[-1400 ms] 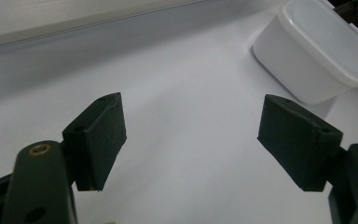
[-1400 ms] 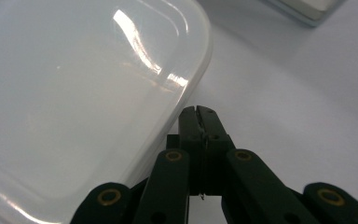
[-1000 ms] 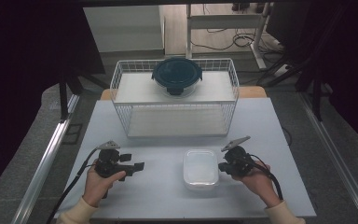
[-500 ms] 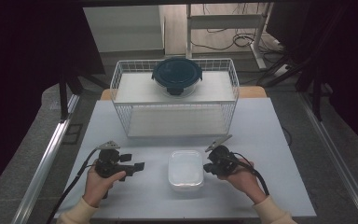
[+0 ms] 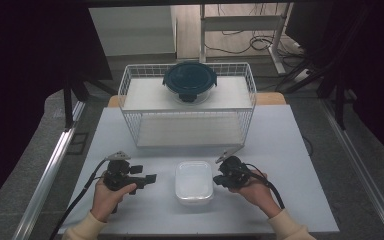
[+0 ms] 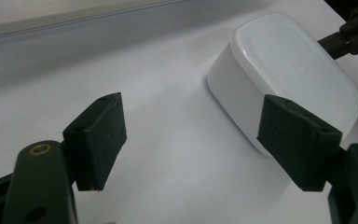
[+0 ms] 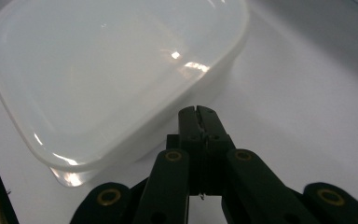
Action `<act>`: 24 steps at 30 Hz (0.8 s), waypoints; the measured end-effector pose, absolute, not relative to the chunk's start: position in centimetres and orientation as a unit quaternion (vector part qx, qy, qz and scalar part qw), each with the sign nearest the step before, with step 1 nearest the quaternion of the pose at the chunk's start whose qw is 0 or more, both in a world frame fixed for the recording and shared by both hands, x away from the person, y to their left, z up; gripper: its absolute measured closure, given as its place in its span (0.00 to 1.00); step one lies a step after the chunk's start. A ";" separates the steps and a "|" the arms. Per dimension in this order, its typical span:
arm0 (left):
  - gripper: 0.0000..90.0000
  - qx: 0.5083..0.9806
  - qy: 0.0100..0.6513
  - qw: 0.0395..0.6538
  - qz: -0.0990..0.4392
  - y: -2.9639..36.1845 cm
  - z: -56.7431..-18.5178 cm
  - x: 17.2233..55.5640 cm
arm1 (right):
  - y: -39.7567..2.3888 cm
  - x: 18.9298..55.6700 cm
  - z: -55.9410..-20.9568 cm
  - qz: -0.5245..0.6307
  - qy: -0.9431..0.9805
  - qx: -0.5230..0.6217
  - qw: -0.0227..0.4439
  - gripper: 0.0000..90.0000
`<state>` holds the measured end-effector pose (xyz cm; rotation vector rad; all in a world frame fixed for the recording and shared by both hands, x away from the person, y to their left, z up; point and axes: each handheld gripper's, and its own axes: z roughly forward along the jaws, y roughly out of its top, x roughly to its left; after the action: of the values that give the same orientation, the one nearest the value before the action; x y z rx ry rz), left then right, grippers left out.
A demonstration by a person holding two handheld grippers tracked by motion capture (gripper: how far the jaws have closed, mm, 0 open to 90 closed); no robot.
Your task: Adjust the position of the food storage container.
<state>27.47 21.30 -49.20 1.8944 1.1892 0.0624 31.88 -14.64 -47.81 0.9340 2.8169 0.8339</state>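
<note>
White translucent plastic, rectangular with rounded corners, describes the one lidded container (image 5: 194, 182) on the near middle of the pale table (image 5: 290, 150). It rests flat on the tabletop between the two handheld tools.

Count of items: one white container, two grippers, one white wire basket (image 5: 187, 107), one round glass dish with a dark blue clip lid (image 5: 189, 81).

Left gripper (image 5: 147, 179): near left of the container, jaws released and standing wide, with nothing between them. In the left gripper view the container (image 6: 284, 74) lies just beyond the right-hand jaw, apart from it.

Right gripper (image 5: 217, 180): near right of the container, jaws clenched together on nothing. In the right gripper view the shut tips (image 7: 199, 116) lie against the container's side wall (image 7: 121, 74), just under the lid rim; actual contact cannot be confirmed.

Surroundings: the wire basket stands at the far side of the table, well apart from the container. The round dish sits on the basket's upper shelf. Bare tabletop separates the basket from the grippers. Dark screens flank the table on the left and right.
</note>
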 end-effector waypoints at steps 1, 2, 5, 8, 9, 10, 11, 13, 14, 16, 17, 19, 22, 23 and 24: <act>0.25 0.761 0.478 0.437 0.026 21.3 -49.2 27.4 | -15.1 31.9 -47.5 0.276 0.910 0.307 0.034 0.99; 0.25 0.761 0.477 0.438 0.032 21.4 -49.1 27.4 | -15.5 31.9 -47.3 0.282 0.906 0.312 0.037 0.99; 0.25 0.757 0.478 0.445 0.036 21.6 -48.9 27.4 | -17.2 31.7 -46.3 0.316 0.888 0.331 0.054 0.99; 0.25 0.755 0.477 0.448 0.040 21.7 -48.9 27.3 | -18.7 31.3 -45.4 0.363 0.861 0.350 0.066 0.86; 0.25 0.755 0.476 0.448 0.041 21.7 -48.8 27.3 | -18.7 31.3 -45.4 0.363 0.861 0.350 0.066 0.86; 0.25 0.757 0.474 0.448 0.043 21.7 -48.8 27.1 | -18.9 31.3 -45.4 0.371 0.856 0.354 0.067 0.79; 0.25 0.757 0.473 0.448 0.043 21.6 -48.8 27.0 | -19.1 31.3 -45.4 0.383 0.847 0.363 0.068 0.68; 0.25 0.759 0.470 0.449 0.045 21.6 -48.7 26.7 | -19.3 31.2 -45.5 0.397 0.835 0.375 0.070 0.51; 0.25 0.757 0.471 0.451 0.046 21.6 -48.6 26.6 | -19.5 31.2 -45.6 0.403 0.829 0.382 0.071 0.45; 0.25 0.757 0.470 0.452 0.048 21.7 -48.5 26.5 | -20.0 30.9 -46.0 0.412 0.821 0.390 0.068 0.39; 0.25 0.756 0.471 0.452 0.049 21.7 -48.5 26.5 | -20.4 30.8 -46.2 0.417 0.815 0.397 0.063 0.37; 0.25 0.756 0.472 0.450 0.048 21.6 -48.5 26.5 | -21.0 30.6 -46.6 0.425 0.808 0.404 0.053 0.36; 0.25 0.760 0.471 0.446 0.050 21.5 -48.7 26.5 | -21.6 30.4 -47.1 0.428 0.803 0.411 0.045 0.35; 0.25 0.760 0.472 0.443 0.053 21.5 -48.7 26.6 | -21.7 30.3 -47.2 0.429 0.802 0.413 0.046 0.35; 0.25 0.760 0.474 0.441 0.054 21.5 -48.7 26.6 | -21.8 30.3 -47.2 0.429 0.802 0.414 0.046 0.34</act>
<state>26.55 21.51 -48.74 1.8866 1.1765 0.1336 30.32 -21.83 -47.22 1.2641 2.4475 1.3082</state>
